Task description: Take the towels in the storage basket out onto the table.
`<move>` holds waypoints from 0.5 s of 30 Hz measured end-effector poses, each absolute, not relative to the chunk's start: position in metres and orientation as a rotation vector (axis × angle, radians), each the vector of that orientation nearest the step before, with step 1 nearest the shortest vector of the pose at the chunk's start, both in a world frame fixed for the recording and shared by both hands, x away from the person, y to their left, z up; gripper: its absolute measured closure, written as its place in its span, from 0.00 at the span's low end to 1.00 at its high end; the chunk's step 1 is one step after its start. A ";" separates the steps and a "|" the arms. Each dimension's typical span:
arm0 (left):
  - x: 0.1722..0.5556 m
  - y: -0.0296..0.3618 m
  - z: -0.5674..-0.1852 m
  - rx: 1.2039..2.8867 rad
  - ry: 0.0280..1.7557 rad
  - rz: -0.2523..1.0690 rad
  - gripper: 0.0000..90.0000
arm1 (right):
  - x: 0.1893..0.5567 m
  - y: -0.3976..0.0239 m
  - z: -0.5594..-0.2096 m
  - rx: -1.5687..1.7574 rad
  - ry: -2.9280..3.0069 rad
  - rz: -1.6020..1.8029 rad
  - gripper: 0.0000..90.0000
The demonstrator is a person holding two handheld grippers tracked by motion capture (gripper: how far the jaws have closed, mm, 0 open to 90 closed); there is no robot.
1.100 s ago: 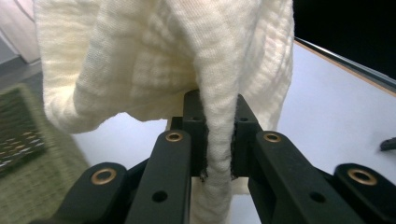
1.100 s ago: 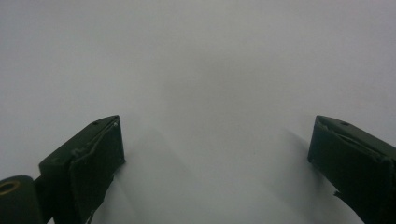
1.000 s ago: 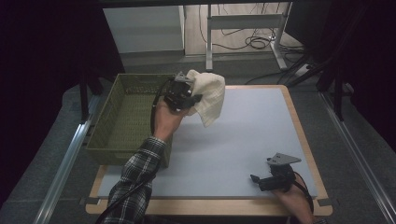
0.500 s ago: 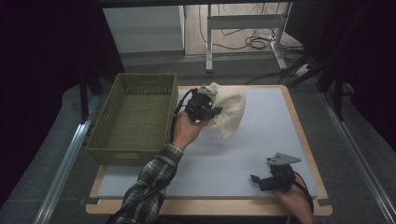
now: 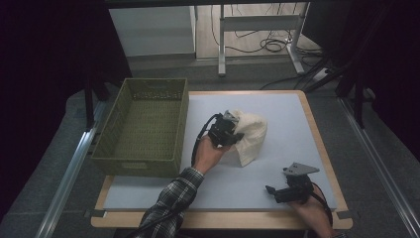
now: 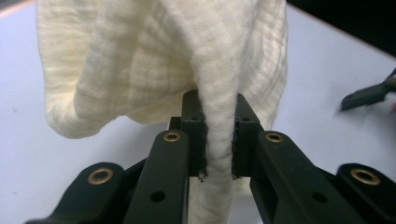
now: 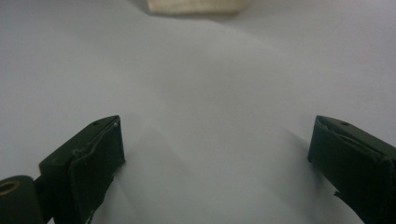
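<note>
A cream cloth [image 5: 251, 136] hangs bunched from my left gripper [image 5: 236, 133] over the middle of the white table mat, its lower edge touching the mat. In the left gripper view the jaws are shut on a fold of the cloth [image 6: 163, 65], which runs between the pads [image 6: 196, 135]. My right gripper [image 5: 273, 192] rests near the mat's front right edge. In the right gripper view its jaws stand wide apart over bare mat, the right gripper [image 7: 217, 144] open with nothing between, and the cloth's edge [image 7: 196, 5] shows far ahead.
A green woven basket [image 5: 143, 161] stands empty at the table's left side, just left of my left hand. The wooden table border [image 5: 327, 148] frames the mat. Metal rails run along both sides of the table, and desk legs and cables lie beyond it.
My left hand has carried the cloth from beside the basket's far corner rightward, toward me and down to the middle of the mat. The right gripper has stayed put.
</note>
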State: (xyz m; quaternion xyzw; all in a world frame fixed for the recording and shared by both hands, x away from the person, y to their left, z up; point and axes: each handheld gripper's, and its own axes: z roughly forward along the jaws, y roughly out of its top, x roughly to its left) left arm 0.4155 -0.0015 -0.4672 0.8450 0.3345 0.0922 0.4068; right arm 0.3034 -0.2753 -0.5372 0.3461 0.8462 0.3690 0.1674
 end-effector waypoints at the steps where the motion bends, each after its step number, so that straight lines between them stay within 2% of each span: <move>1: 0.416 -0.003 -0.472 2.141 0.838 0.233 0.88 | 0.303 -0.275 -0.537 0.985 2.408 1.050 0.04; 8: 0.417 -0.013 -0.502 2.169 0.862 0.235 0.82 | 0.303 -0.275 -0.537 0.984 2.407 1.049 0.04; 12: 0.417 -0.014 -0.515 2.163 0.864 0.223 0.63 | 0.303 -0.275 -0.537 0.984 2.409 1.047 0.04; 15: 0.414 -0.012 -0.514 2.138 0.844 0.223 0.44 | 0.303 -0.275 -0.537 0.983 2.409 1.047 0.04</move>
